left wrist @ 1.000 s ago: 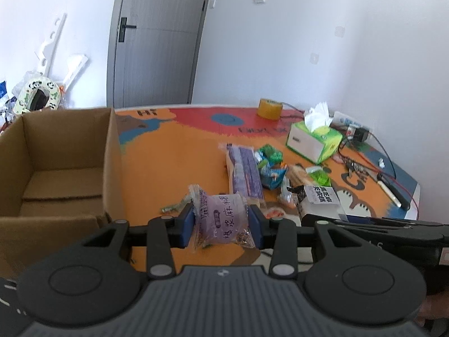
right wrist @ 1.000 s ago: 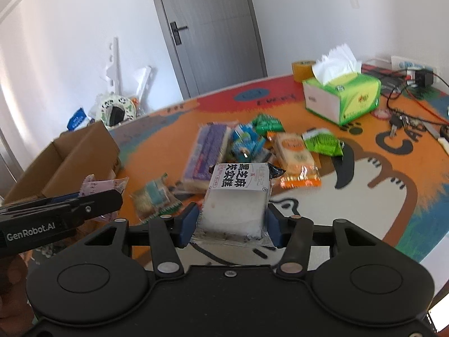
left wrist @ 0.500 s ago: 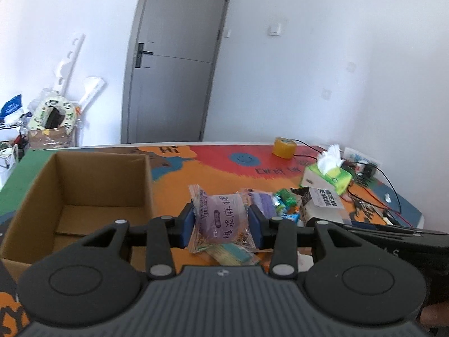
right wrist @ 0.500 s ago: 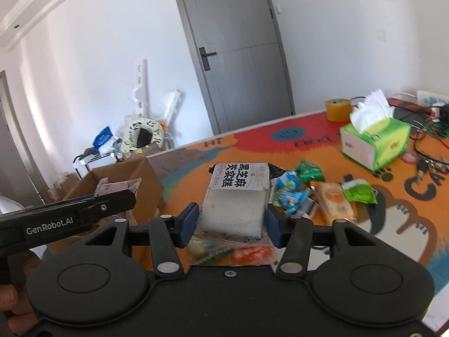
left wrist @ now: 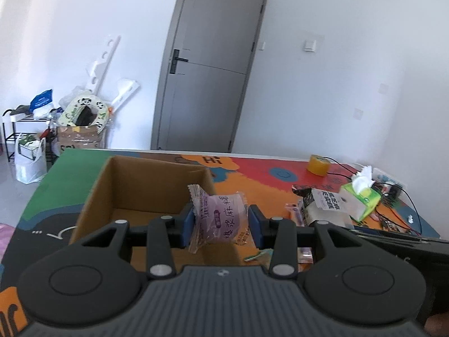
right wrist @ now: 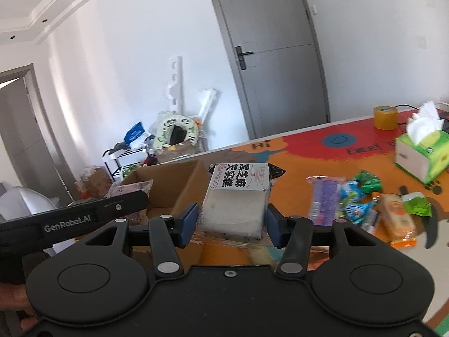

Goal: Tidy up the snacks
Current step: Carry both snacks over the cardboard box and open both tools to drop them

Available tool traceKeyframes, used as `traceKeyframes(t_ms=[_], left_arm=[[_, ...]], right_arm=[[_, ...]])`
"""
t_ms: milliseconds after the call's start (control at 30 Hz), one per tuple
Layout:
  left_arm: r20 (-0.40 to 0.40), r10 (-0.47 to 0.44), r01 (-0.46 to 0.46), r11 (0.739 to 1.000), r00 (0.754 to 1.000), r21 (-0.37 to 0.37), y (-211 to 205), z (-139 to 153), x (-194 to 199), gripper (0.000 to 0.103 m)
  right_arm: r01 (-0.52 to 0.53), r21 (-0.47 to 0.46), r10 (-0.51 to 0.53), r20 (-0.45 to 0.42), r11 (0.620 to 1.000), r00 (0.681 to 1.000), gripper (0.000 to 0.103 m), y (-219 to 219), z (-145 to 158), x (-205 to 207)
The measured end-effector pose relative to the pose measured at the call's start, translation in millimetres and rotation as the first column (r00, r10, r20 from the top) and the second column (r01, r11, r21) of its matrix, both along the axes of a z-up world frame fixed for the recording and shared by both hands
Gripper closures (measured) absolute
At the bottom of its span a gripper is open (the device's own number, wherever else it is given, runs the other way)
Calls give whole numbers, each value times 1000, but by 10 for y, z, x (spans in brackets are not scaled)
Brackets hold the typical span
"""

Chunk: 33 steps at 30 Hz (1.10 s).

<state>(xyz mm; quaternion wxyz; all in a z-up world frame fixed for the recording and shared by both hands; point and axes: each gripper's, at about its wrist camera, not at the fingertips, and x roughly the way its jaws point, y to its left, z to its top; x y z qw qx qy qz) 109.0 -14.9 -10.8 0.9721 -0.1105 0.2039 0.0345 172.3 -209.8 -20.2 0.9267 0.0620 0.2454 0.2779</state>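
My left gripper (left wrist: 221,226) is shut on a purple wrapped snack (left wrist: 220,220), held in the air over the near right corner of the open cardboard box (left wrist: 123,191). My right gripper (right wrist: 231,224) is shut on a white cake pack with a black-lettered label (right wrist: 238,199), held above the table just right of the cardboard box (right wrist: 179,188). The left gripper (right wrist: 84,216) with its purple snack shows at the left of the right wrist view. The white cake pack (left wrist: 322,203) shows at the right of the left wrist view. Several loose snacks (right wrist: 362,205) lie on the colourful mat.
A green tissue box (right wrist: 421,154) and a yellow tape roll (right wrist: 385,117) stand at the far right of the table, with black cables (left wrist: 393,196) beside them. Beyond the table's far edge are a grey door (left wrist: 207,84), a rack and bags (left wrist: 31,146).
Both grippers have risen and swung left with their snacks. The box has come from the left edge to the middle of the left wrist view; the loose snacks slid right.
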Motion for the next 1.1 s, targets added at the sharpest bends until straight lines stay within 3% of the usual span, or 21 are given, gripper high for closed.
traceKeyframes(t_ms=[333,800,1100], left_arm=[[-32,76,-77,997,997,-31,387,-107,16,63],[-82,82,-89,993,993,-83,719,-249,50,62],[-46,129,-134,986,991,-103,856,-149,-104,51]], right_arm=[[-59,-15,59,-4,998,998,52,300,13,55],[-115,-54,115,-6,992,993,52,736,29,59],[-151,-53,150,-25,987,988,52,890,12,79]])
